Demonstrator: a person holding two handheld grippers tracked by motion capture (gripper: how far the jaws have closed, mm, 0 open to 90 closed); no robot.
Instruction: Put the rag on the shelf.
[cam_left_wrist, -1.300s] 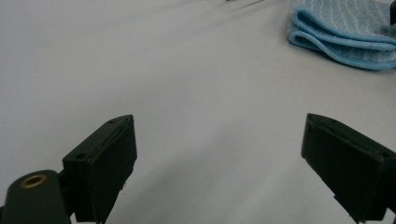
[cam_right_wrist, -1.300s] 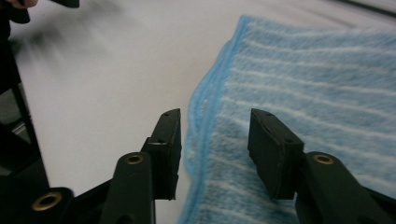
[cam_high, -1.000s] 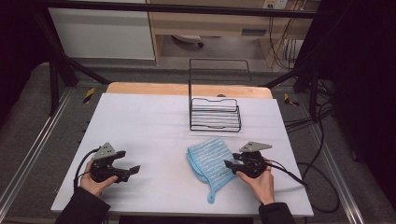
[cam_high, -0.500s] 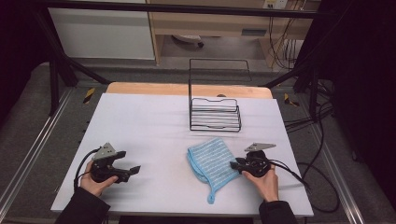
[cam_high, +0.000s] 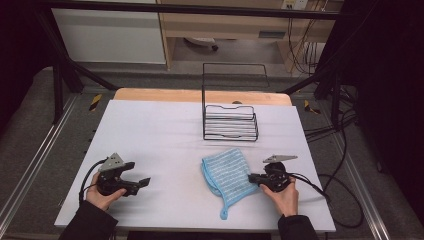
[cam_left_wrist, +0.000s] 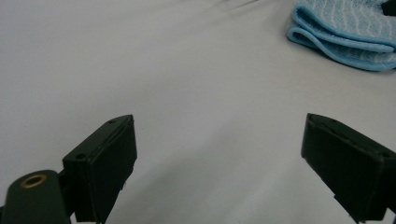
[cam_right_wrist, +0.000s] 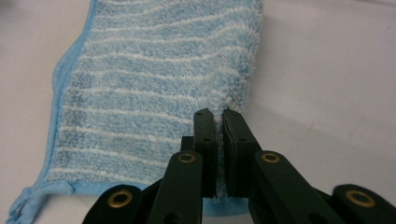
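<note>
A folded light blue striped towel (cam_high: 228, 175) lies on the white table (cam_high: 165, 145) right of centre, a loop tail trailing toward the front edge. My right gripper (cam_high: 254, 178) sits at its right edge, shut on the towel (cam_right_wrist: 154, 93); the black jaws pinch a thin edge of the fabric (cam_right_wrist: 219, 114). My left gripper (cam_high: 142, 183) rests at the front left, open, jaws wide with nothing between them (cam_left_wrist: 219, 154). The towel's folded corner (cam_left_wrist: 345, 32) shows far off in the left gripper view.
A black wire rack (cam_high: 230, 122) with a tall back frame stands behind the towel near the table's far edge. A wooden strip (cam_high: 150, 95) borders the far side. Cables (cam_high: 340, 190) hang off the right.
My right gripper has shifted slightly right and down along the towel's edge. The towel and left gripper stayed where they were.
</note>
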